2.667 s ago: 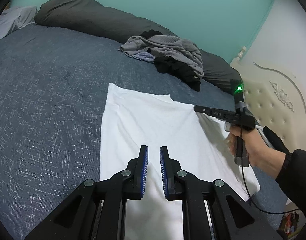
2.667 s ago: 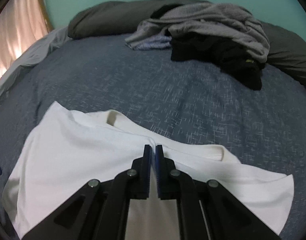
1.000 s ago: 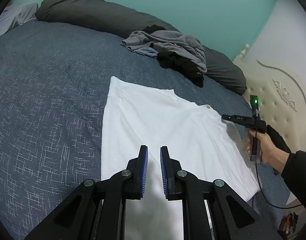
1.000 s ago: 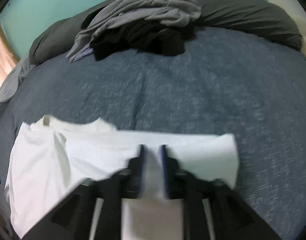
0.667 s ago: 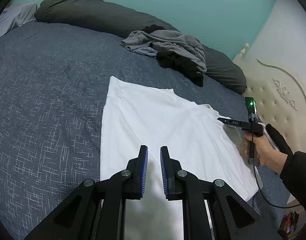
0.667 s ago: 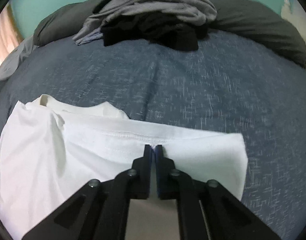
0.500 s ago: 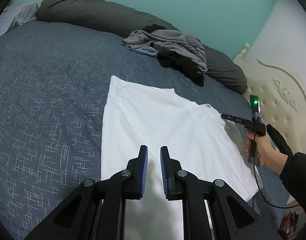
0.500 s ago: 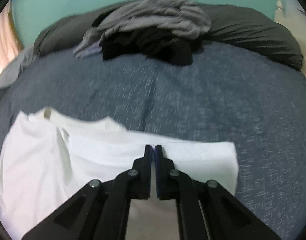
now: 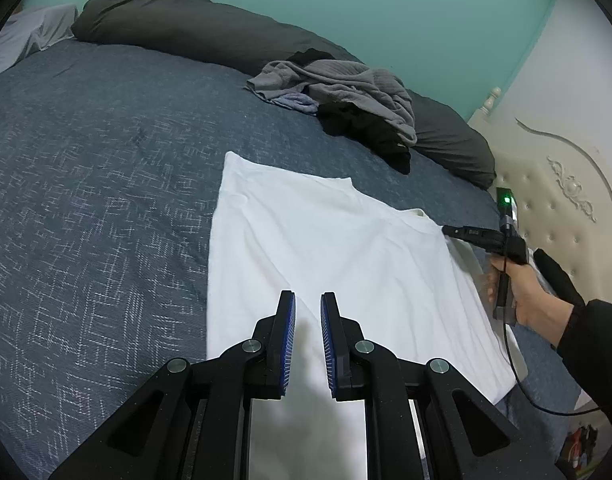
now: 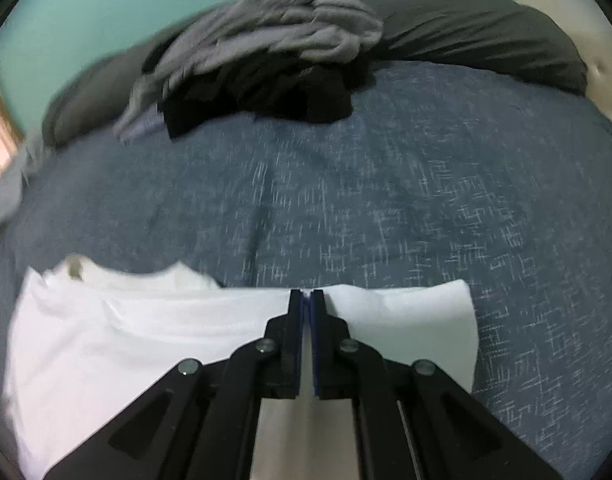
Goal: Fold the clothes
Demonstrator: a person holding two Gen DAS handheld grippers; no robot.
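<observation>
A wide bed covered by a dark blue spread with a white crosshatch pattern (image 9: 86, 208) fills both views. Along its far edge lies a long dark grey bolster pillow (image 9: 178, 32), against a teal wall (image 9: 345, 4); a cream tufted headboard with carved scrollwork (image 9: 561, 184) stands at the right in the left wrist view. A white cotton T-shirt (image 9: 317, 248) lies spread flat on the middle of the bed, its far sleeve folded in and its collar (image 10: 78, 270) on the headboard side. Further back, touching the pillow, sits a loose heap of grey and black clothes (image 9: 353, 100).

The right gripper (image 10: 306, 300) has its blue-padded fingers pressed together, pinching the folded edge of the T-shirt's sleeve; in the left wrist view it (image 9: 445, 231) meets the shirt's shoulder edge, held by the person's right hand (image 9: 521, 296). The left gripper (image 9: 307, 308) hangs above the shirt's lower half, fingers spread with a gap between them, holding nothing.
</observation>
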